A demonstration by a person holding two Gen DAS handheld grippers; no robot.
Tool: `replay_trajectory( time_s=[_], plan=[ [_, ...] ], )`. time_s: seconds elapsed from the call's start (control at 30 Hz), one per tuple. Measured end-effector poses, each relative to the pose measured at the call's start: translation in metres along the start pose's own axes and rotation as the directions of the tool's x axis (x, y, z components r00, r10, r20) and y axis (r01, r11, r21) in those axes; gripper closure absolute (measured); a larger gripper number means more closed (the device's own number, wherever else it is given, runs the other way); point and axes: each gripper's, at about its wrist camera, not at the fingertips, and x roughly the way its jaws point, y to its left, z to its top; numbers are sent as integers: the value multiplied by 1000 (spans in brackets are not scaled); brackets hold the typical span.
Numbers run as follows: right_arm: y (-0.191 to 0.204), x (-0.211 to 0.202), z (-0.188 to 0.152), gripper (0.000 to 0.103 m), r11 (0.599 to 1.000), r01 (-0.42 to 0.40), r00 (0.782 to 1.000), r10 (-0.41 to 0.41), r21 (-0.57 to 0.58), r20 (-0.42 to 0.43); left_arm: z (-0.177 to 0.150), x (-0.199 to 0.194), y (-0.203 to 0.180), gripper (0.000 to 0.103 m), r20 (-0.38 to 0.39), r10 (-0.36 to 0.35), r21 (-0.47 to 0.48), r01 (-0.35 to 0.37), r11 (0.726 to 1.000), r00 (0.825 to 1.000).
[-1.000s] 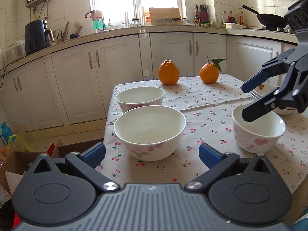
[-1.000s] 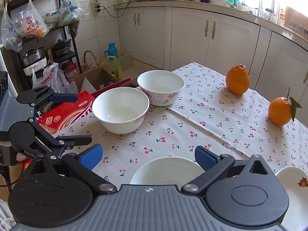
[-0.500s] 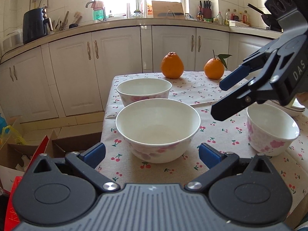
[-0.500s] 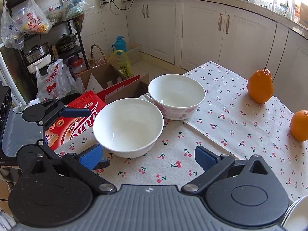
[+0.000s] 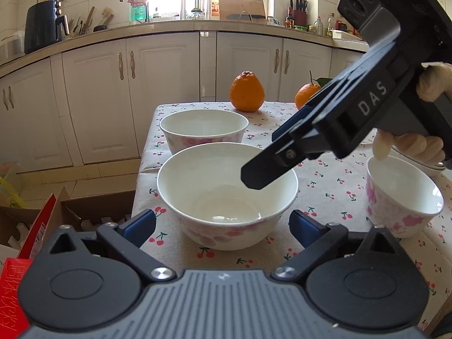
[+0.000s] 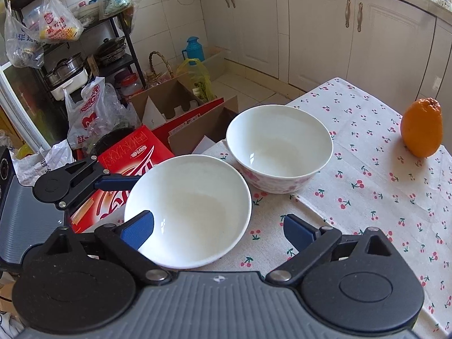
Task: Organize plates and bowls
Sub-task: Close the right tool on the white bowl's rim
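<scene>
Two large white bowls with pink flowers stand on the cherry-print tablecloth (image 5: 325,175): the near bowl (image 5: 226,195) (image 6: 189,209) and the far bowl (image 5: 202,130) (image 6: 279,152). A smaller flowered bowl (image 5: 401,197) sits to the right, with stacked plates (image 5: 421,165) behind it. My left gripper (image 5: 221,223) is low at the near bowl's front, jaws wide and closing, the bowl just ahead between the fingers, pads clear of it. My right gripper (image 5: 262,155) (image 6: 219,227), held in a gloved hand, hovers over the near bowl's rim, jaws closing around nothing.
Two oranges (image 5: 247,91) (image 5: 306,96) lie at the table's far end. Left of the table edge, on the floor, are cardboard boxes (image 6: 172,104), a red carton (image 6: 130,155) and plastic bags. White cabinets (image 5: 163,90) run behind.
My right gripper has swung left from over the small bowl to above the near large bowl. The left gripper has edged closer to that bowl.
</scene>
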Motion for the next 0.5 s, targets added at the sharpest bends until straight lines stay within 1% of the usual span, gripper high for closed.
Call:
replay_trajectory(
  time_s=[0.07, 0.13, 0.2, 0.33, 0.37, 0.5],
  plan=[
    [-1, 3, 2, 6, 1000, -5, 1000, 5, 0, -3, 0, -1, 2, 5, 2, -8, -4, 8, 1000, 1000],
    [-2, 7, 4, 8, 1000, -16, 1000, 16, 5, -7, 1, -2, 3, 8, 7, -13, -2, 13, 1000, 1000],
    [-5, 11, 6, 10, 1000, -15, 1000, 15, 10, -18, 1, -2, 4, 9, 7, -18, 1, 18, 1000, 1000],
    [-8, 17, 9, 20, 999, -31, 999, 32, 20, -33, 1, -2, 7, 15, 5, -34, -8, 34, 999, 999],
    [-9, 19, 10, 22, 999, -34, 999, 34, 20, -35, 1, -2, 7, 15, 4, -36, -9, 36, 999, 999],
    [-10, 22, 12, 32, 998, -53, 998, 54, 26, -43, 2, -2, 7, 16, 1, -35, -4, 35, 999, 999]
  ],
)
